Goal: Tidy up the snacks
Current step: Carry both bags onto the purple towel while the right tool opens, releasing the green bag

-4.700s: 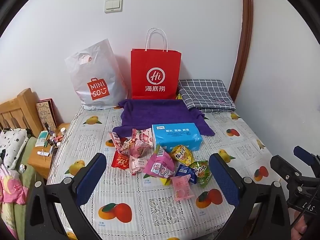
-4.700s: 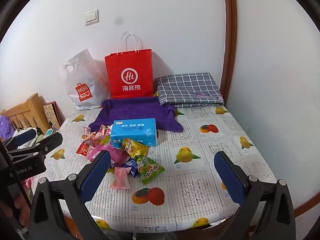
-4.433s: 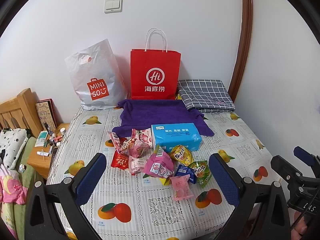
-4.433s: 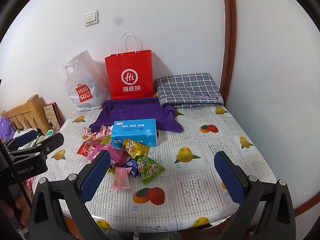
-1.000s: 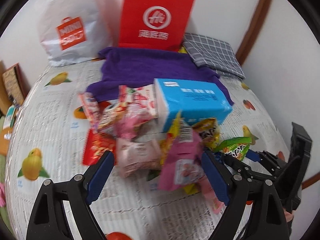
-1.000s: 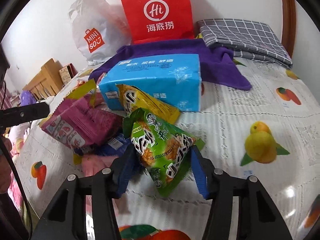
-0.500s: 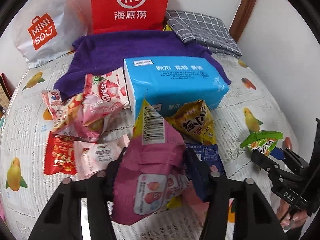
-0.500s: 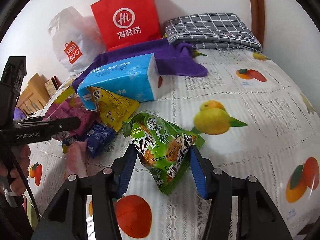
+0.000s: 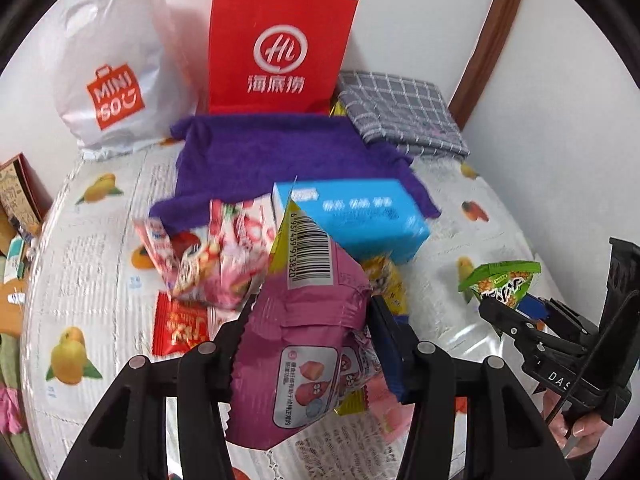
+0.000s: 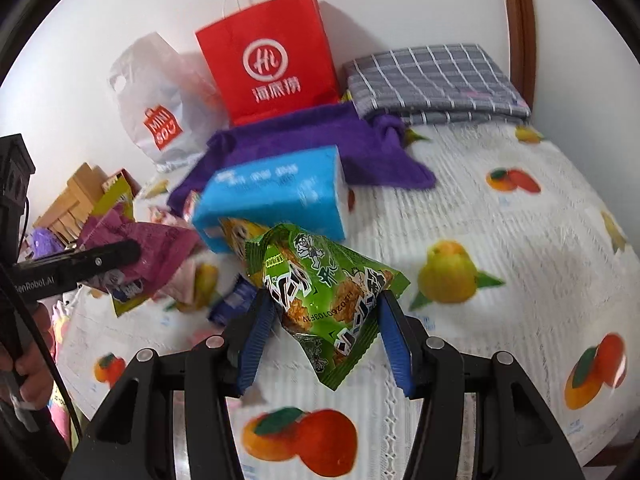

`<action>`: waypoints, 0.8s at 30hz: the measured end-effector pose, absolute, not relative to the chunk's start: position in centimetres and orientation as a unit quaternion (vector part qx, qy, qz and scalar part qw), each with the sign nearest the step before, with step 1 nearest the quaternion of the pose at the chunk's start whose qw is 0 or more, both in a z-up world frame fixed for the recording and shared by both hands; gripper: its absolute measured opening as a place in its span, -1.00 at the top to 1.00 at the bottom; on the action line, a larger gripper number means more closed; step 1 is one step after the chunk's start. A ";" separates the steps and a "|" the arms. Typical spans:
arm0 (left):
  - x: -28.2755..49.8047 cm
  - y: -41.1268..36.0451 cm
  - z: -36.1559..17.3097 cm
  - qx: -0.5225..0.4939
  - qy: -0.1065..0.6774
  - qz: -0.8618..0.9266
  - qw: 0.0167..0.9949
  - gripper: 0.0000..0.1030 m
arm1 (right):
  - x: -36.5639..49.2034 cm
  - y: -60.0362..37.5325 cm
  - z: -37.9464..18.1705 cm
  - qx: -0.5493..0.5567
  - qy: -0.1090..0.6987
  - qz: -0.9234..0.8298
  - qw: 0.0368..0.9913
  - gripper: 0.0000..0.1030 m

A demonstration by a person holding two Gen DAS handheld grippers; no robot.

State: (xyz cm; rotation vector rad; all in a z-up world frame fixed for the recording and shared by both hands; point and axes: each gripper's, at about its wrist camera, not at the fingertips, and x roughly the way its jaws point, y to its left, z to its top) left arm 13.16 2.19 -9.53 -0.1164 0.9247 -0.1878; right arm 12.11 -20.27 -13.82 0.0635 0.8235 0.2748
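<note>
Tools both clenched: your left tool grips the pink snack bag, right tool the green snack bag; blue tissue pack at 11 o'clock.

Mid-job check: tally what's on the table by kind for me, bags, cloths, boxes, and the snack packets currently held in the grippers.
Standing bags: 2, red paper bag and white plastic bag
Cloths: 2, purple towel and grey checked cloth
Boxes: 1, blue tissue box
Held snack packets: 2, pink packet in left gripper, green packet in right gripper
Total: 7
</note>
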 end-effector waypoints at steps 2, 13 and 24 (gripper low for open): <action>13.7 1.8 -8.6 -0.055 0.439 -0.095 0.892 0.02 | 12.4 -19.9 -12.3 0.024 0.387 0.132 0.912 -0.03; 18.2 1.1 -4.0 -0.061 0.415 -0.104 0.902 0.02 | 17.2 -18.3 -5.7 0.019 0.351 0.152 0.924 -0.03; 23.5 2.5 -2.2 -0.052 0.398 -0.090 0.911 0.02 | 24.6 -16.0 -3.1 0.011 0.346 0.171 0.922 -0.03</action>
